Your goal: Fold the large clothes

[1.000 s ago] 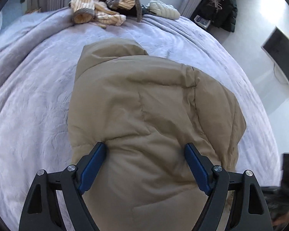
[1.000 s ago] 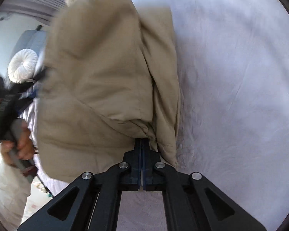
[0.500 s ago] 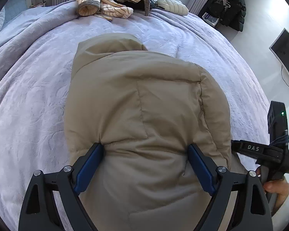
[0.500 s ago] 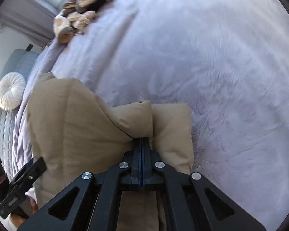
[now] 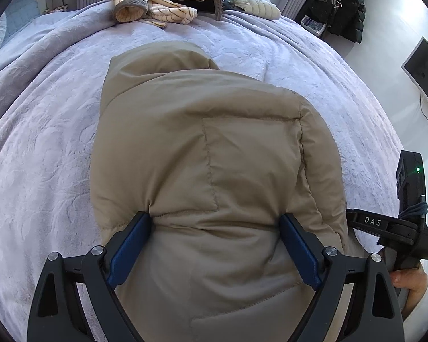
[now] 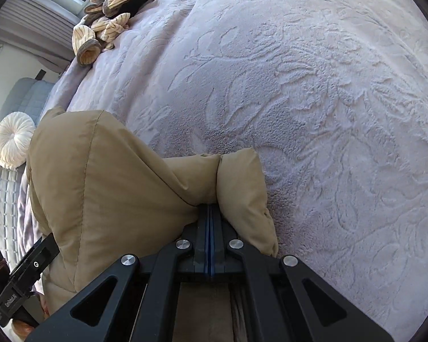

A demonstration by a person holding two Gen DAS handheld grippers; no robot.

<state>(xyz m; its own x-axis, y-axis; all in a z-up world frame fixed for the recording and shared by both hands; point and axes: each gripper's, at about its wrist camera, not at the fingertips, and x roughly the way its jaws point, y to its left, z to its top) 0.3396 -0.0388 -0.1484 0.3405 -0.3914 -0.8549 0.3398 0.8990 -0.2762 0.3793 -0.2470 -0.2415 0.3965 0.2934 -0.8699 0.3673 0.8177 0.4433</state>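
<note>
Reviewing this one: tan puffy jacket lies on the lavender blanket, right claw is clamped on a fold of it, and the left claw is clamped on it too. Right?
Not quite. The left claw is open, its blue pads spread wide over the jacket, as the left wrist view shows. The rest holds: the jacket lies on the blanket, and the right claw is shut on a fold.

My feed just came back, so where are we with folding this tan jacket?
Done: the tan puffer jacket lies on the lilac bedspread as a compact bundle, its sides apparently folded in. In hand: the right tongs are shut on a puffy fold at its edge, while the left tongs are open, straddling the near end. Left: release, tidy, then the striped garment pile.
</note>
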